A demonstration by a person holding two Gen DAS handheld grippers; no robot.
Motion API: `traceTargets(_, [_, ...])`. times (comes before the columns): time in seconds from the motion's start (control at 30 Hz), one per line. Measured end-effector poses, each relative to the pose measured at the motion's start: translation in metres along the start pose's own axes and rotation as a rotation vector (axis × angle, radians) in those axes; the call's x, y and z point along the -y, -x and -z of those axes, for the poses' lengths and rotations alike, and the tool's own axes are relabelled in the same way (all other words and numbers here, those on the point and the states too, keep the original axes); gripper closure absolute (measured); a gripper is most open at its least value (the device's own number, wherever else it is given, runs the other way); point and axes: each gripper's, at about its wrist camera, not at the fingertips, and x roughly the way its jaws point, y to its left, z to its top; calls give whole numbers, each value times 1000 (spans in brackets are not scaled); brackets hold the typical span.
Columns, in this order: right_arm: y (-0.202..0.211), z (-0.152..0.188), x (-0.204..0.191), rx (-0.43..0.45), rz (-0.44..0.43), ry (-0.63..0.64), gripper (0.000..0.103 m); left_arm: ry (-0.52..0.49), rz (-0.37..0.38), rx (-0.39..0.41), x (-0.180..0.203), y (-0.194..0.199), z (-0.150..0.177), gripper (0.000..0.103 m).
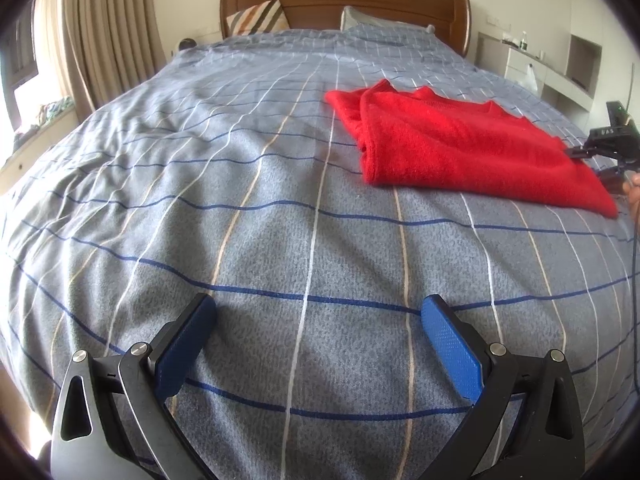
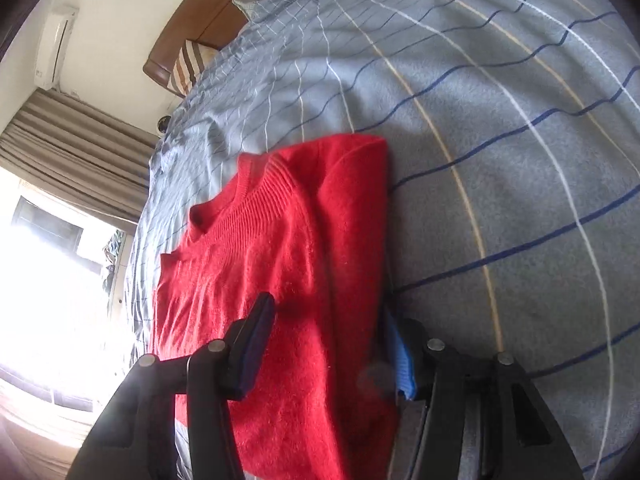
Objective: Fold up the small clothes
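Right tool [image 2: 326,308]: clamped over the near end of the red sweater [image 2: 280,240], dark finger on top of the knit, blue-padded finger tucked at its right-hand folded edge. Left tool [image 1: 316,308]: released, jaws wide apart, nothing between them, low in its own frame over bare bed cover [image 1: 240,220] and well apart from the garment.

Sweater: lies flat on the bed, already folded into a long panel, ribbed neckline at the far end; sits upper right of centre in the left wrist view, fills the lower middle of the right wrist view.

Handling, as a judgement: light, soft, fuzzy knit; limp, no stiffness to hold a shape; likely to sag and stretch if lifted by one corner; stacked layers apt to slide apart unless pinched together. Grippy rather than slippery against the pads. Best taken at both corners of one short end, through all layers, then carried low over the body towards the neckline. Second hold for the free tool: the opposite near corner.

Beyond: checked grey-blue cover all round, striped pillow [image 1: 258,18] and wooden headboard [image 1: 344,0] at top of frame, curtain [image 1: 104,32] upper left.
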Motion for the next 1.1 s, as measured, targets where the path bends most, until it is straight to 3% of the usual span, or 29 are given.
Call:
traceTargets(0.03, [-1,-1,-10,-3,65,47,93,1,-1,-1,-1,0,0,1])
traceTargets(0.17, [16,-6,-62,31,191,156,93,31,-7,1,-10,5,-4,1])
traceTargets(0.37, [7,-6,-194,3,121,287,93,136,-49,48,-45,18,-12,1])
traceTargets(0.57, [-81,25,-290,-98,58,409,93,183,-140,67,-72,21,-13,1])
traceTargets(0.7, [-134,52,-303,-207,-3,409,81,228,-149,48,-84,20,-11,1])
traceTargets(0.77, [-137,58,-297,-265,-161,323,74,252,-141,36,-89,17,-11,1])
traceTargets(0.8, [-131,57,-293,-270,-239,287,64,262,-136,31,-91,16,-11,1])
traceTargets(0.87, [-107,52,-288,-236,-318,280,58,274,-130,25,-93,15,-12,1])
traceTargets(0.93, [-79,43,-282,-174,-300,334,58,281,-125,27,-94,15,-13,1])
traceTargets(1.03, [-50,45,-272,-99,-63,529,58,287,-118,32,-94,15,-14,1])
traceTargets(1.1, [-48,60,-262,-125,5,626,58,286,-110,26,-93,14,-14,1])
